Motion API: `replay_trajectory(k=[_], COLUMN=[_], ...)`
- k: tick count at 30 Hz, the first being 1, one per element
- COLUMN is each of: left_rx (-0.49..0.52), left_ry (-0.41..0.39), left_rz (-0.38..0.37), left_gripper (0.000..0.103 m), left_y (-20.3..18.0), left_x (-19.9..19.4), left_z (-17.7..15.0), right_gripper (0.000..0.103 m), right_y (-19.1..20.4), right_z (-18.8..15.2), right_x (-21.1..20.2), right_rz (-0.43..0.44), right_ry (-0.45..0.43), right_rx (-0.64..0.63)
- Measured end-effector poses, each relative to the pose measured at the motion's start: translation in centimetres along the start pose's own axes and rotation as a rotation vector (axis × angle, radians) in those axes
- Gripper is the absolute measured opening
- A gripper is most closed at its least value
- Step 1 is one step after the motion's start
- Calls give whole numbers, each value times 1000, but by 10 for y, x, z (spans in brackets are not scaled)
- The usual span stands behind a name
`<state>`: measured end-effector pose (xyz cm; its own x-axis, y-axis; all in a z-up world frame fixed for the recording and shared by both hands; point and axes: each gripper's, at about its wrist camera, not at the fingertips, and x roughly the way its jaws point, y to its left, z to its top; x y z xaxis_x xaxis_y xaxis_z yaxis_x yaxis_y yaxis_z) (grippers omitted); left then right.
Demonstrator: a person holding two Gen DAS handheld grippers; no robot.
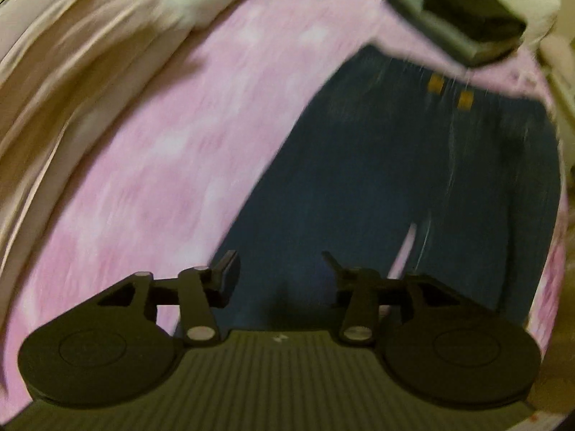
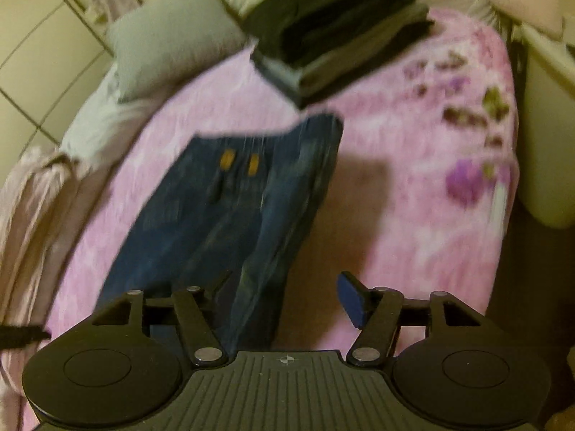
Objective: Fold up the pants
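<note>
1. I see the jeans (image 2: 230, 208) lying flat on the pink bed (image 2: 395, 215), centre frame.
2. My left hand-held gripper (image 1: 276, 269) is spread, empty.
3. My right hand-held gripper (image 2: 284, 294) is spread, empty.
4. Folded clothes (image 2: 337, 28) sit above.

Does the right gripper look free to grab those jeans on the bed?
Probably yes: the right gripper hangs open just over the jeans, nothing between them; the folded clothes stack lies farther off.
</note>
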<state>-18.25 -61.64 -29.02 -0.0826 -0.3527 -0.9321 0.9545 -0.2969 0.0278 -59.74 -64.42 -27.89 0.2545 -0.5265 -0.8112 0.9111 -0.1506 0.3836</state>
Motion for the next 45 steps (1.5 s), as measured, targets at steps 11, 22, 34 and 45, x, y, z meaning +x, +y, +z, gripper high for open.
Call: replay_trajectory(k=[11, 22, 34, 45], left_rx=[136, 473, 452, 116], left_ry=[48, 34, -17, 151], left_rz=[89, 287, 333, 363], left_gripper=[50, 42, 0, 0], left_y=[-29, -73, -81, -171], left_x=[-67, -33, -45, -110], left_z=[-257, -379, -380, -356], right_gripper=[63, 64, 65, 76], right_y=[45, 104, 76, -46], right_z=[-58, -120, -67, 79], right_x=[-22, -28, -32, 51], right_rz=[-43, -59, -89, 10], right_ry=[15, 50, -19, -50], right_rx=[-88, -233, -268, -87])
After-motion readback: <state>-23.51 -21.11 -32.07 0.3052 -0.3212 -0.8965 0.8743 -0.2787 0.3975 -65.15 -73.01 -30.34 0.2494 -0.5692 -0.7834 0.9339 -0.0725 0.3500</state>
